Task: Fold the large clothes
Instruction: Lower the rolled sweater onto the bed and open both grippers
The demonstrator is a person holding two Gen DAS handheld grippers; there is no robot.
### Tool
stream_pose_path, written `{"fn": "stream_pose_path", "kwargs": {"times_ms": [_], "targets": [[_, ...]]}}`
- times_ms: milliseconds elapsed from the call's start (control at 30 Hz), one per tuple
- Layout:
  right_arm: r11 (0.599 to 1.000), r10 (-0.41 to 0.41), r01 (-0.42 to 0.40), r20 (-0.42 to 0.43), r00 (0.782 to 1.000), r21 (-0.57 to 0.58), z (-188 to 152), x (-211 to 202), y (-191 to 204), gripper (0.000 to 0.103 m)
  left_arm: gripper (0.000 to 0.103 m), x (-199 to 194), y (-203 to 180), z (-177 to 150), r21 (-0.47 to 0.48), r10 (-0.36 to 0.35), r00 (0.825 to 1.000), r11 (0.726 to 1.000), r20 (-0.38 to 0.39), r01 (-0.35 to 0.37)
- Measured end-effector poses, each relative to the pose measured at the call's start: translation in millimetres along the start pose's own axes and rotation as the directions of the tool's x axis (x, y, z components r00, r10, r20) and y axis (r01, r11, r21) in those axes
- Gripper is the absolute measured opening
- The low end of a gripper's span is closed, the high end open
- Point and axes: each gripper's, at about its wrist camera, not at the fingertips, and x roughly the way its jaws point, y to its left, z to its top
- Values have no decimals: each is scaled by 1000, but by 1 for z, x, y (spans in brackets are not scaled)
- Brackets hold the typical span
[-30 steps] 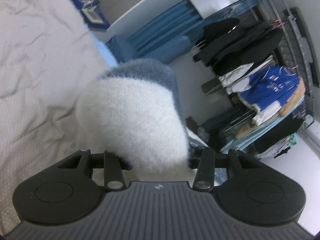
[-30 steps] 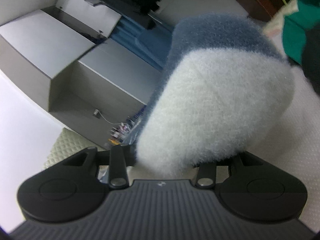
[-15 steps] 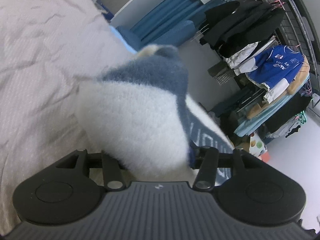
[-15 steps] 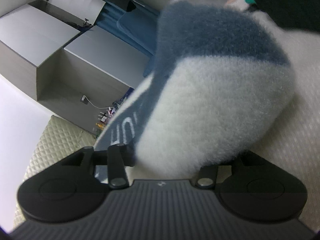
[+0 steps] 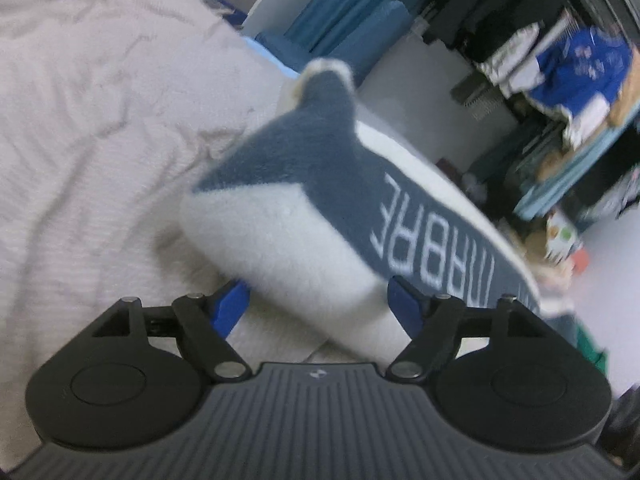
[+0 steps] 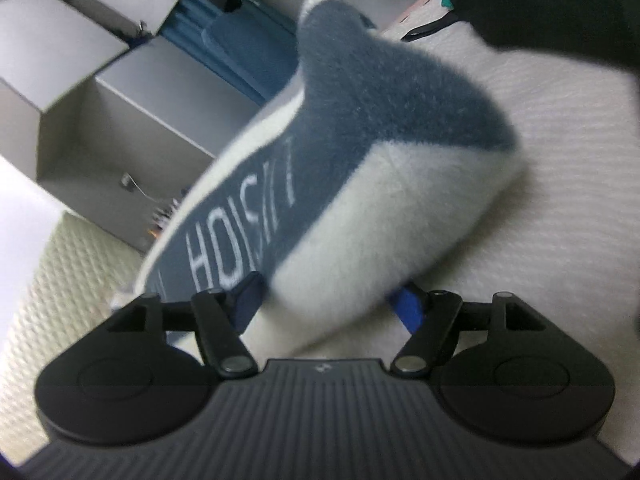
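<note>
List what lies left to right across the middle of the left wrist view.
Wrinkled white bedspread → fleece garment's white folded end → its blue band with white lettering → clothes rack with a blue jersey.

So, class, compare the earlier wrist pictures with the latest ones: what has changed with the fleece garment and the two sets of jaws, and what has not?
Both the left gripper and the right gripper had clamped the white-and-blue fleece garment; now their jaws are opening, blue pads exposed, the fleece loose between them. The garment has come down onto the white bed cover, and its lettered blue band now shows. The clothes rack and grey cabinets remain.
</note>
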Motion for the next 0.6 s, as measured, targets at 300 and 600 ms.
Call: {"fn": "stream_pose_path", "kwargs": {"times_ms": [300, 600], "targets": [[978, -2, 29, 126, 992, -208, -1, -89, 73, 72, 80, -106, -78, 12, 194, 43, 997, 979, 66, -55], [890, 77, 39, 234, 969, -454, -16, -187, 174, 72, 87, -229, -150, 2, 364, -34, 986, 931, 161, -28]]}}
